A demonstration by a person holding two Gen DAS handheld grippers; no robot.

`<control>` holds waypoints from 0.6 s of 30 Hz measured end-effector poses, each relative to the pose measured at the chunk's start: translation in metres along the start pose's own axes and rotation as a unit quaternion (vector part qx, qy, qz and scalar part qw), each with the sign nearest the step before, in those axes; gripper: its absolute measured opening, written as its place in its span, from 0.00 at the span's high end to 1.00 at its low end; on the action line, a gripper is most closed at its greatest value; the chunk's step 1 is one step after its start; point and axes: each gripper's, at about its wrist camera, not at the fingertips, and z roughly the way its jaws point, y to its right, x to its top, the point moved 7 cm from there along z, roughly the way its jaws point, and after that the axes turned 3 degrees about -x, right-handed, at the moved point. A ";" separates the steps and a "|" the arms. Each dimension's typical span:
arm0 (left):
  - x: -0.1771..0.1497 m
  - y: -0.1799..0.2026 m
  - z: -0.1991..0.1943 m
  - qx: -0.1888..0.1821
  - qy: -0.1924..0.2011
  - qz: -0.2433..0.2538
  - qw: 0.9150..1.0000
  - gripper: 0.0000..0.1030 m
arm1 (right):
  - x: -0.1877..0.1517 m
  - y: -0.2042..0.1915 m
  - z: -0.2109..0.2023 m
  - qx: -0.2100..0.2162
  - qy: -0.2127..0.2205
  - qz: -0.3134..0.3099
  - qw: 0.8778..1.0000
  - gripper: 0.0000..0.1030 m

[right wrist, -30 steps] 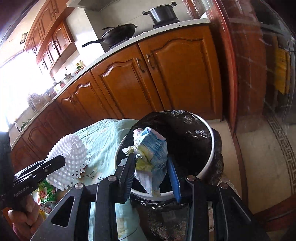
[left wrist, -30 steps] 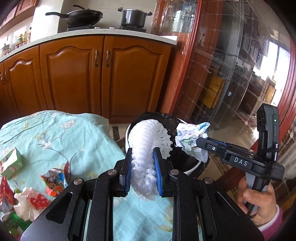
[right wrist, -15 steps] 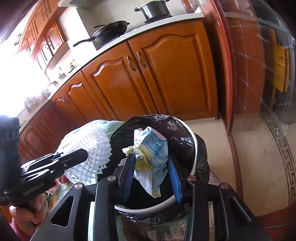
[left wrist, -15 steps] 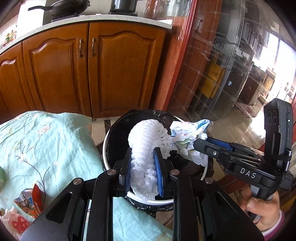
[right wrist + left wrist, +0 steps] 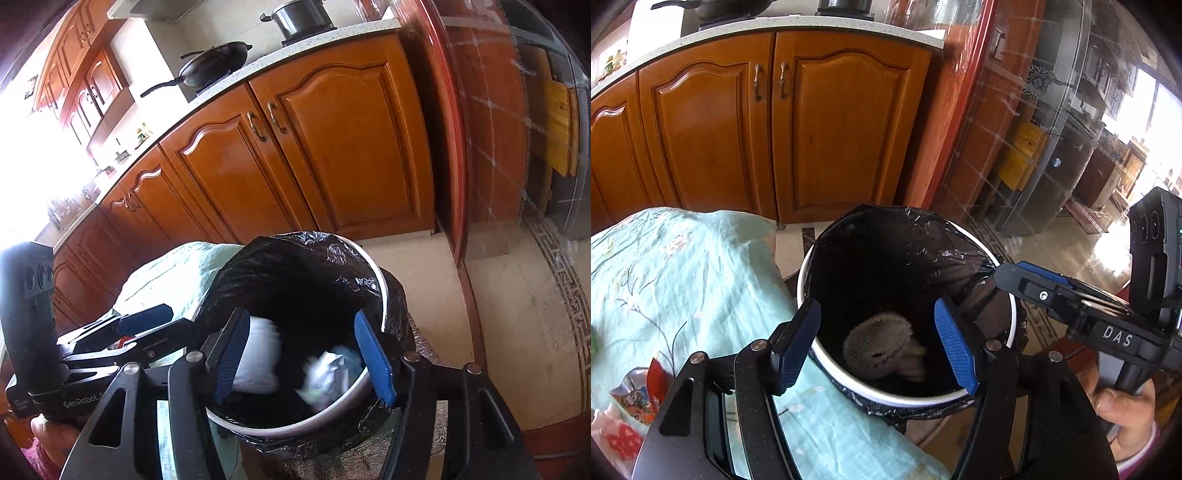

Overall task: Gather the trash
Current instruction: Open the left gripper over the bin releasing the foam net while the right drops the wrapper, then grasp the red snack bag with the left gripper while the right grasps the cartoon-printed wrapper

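Note:
A white trash bin (image 5: 905, 400) lined with a black bag (image 5: 886, 236) stands beside the table; it also shows in the right wrist view (image 5: 295, 428). My left gripper (image 5: 877, 343) is open and empty above the bin's near rim. My right gripper (image 5: 303, 354) is open and empty above the bin. The white foam net (image 5: 879, 347) lies inside the bin; it shows blurred in the right wrist view (image 5: 258, 362). The crumpled blue-white paper (image 5: 328, 373) is blurred inside the bin.
A table with a light blue floral cloth (image 5: 683, 277) is on the left, with wrappers (image 5: 635, 391) near its front left. Wooden cabinets (image 5: 757, 122) stand behind. A glass door (image 5: 1052, 129) is on the right.
Both grippers opened. The foam net dropped from the left gripper and the crumpled paper from the right one, both into the bin.

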 end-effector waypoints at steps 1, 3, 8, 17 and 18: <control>-0.002 -0.002 -0.004 -0.001 0.001 -0.004 1.000 0.36 | 0.000 0.000 -0.002 0.002 0.002 0.002 1.000 0.39; -0.006 -0.005 -0.012 -0.002 0.007 -0.012 1.000 0.36 | 0.001 -0.001 -0.005 0.007 0.008 0.007 1.000 0.37; -0.020 -0.017 -0.046 0.008 0.033 -0.023 0.999 0.36 | -0.001 -0.010 -0.018 0.017 0.023 0.010 1.000 0.33; -0.049 -0.046 -0.111 0.036 0.077 -0.050 0.995 0.36 | -0.024 -0.042 -0.034 0.055 0.034 0.023 0.998 0.23; -0.053 -0.050 -0.118 0.039 0.080 -0.054 0.995 0.36 | -0.027 -0.047 -0.034 0.060 0.034 0.024 0.997 0.23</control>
